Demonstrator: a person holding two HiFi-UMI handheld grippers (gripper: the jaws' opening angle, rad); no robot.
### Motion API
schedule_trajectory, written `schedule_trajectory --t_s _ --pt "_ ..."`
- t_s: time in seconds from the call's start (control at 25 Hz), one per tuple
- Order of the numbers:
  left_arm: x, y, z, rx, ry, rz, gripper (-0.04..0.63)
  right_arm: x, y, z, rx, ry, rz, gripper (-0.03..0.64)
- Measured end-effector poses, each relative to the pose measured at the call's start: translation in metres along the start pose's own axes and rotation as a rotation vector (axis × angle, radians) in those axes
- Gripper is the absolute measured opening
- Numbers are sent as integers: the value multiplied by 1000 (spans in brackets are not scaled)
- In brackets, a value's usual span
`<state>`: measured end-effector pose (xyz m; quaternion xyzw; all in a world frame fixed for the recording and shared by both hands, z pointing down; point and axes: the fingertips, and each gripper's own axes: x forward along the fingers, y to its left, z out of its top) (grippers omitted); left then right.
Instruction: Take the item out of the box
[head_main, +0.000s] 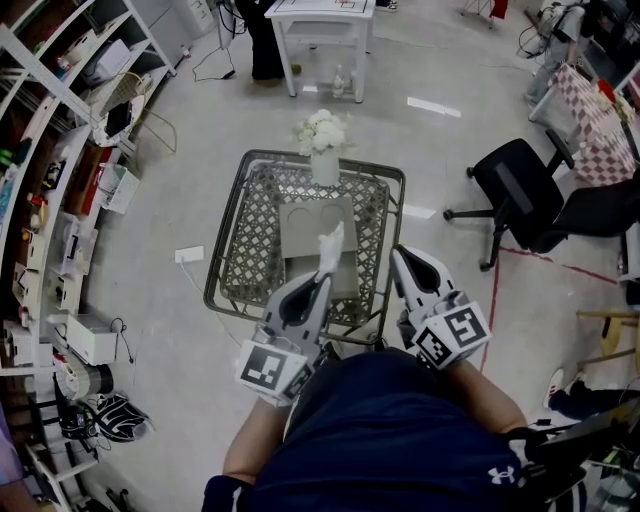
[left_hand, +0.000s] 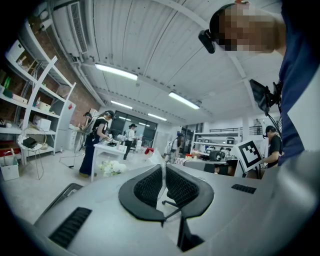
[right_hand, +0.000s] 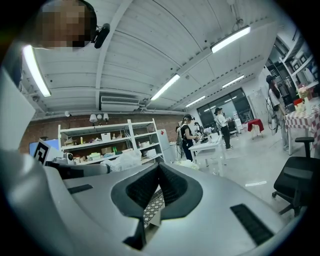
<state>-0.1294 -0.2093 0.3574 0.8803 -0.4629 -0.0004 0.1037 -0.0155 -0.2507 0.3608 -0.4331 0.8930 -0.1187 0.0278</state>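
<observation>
A: What does the head view give?
B: The left tongs (head_main: 322, 277) pinching a white tissue (head_main: 330, 244) at their tip, over the grey box (head_main: 305, 230) on the bench (head_main: 245, 255).
A: And the gripper views?
B: Only those show the pads: the left pair is pressed onto the tissue's edge. The right tongs (right_hand: 159, 166) are pressed together, empty.

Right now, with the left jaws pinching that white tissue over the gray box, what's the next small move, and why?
Probably draw the left gripper up and back toward you. Its jaws are shut on the tissue, and the sheet sits right over the box, so I can't tell that it has come fully free.
</observation>
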Motion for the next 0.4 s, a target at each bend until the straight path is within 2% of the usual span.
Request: schedule_trajectory --t_s 0.4 --pt "0 0 -4 7 -9 -11 35 -1 -1 -4 4 0 -3 2"
